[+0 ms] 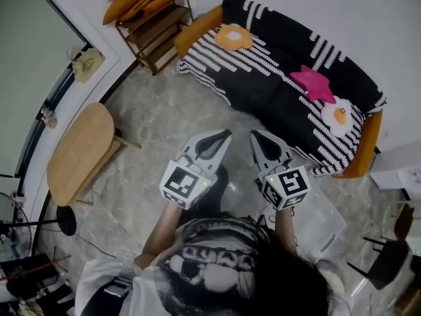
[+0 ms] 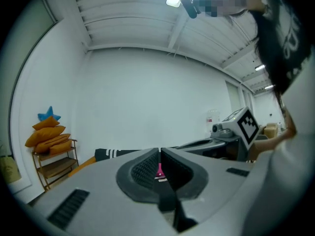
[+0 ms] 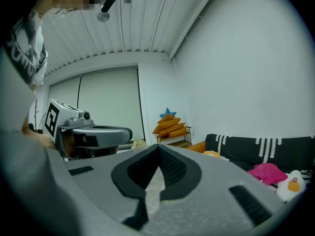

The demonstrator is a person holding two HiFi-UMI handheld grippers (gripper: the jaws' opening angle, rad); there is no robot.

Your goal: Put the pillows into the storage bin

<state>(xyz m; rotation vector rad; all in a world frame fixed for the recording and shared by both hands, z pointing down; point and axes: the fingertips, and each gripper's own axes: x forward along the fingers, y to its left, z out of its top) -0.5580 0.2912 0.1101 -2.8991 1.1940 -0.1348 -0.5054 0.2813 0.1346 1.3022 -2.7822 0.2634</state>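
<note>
Pink star-shaped pillow (image 1: 313,83) and white fried-egg pillow (image 1: 339,114) lie on black-and-white striped sofa (image 1: 263,92), ahead and rightward of both grippers. Right gripper (image 1: 256,135) nearer; left gripper (image 1: 225,133) alongside. Fingers of both clenched, empty. Clear plastic storage bin (image 1: 325,221) by person's right.

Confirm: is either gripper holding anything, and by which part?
Nothing is held. The left gripper and right gripper both have their jaws shut and empty; the pink pillow lies on the sofa.
</note>
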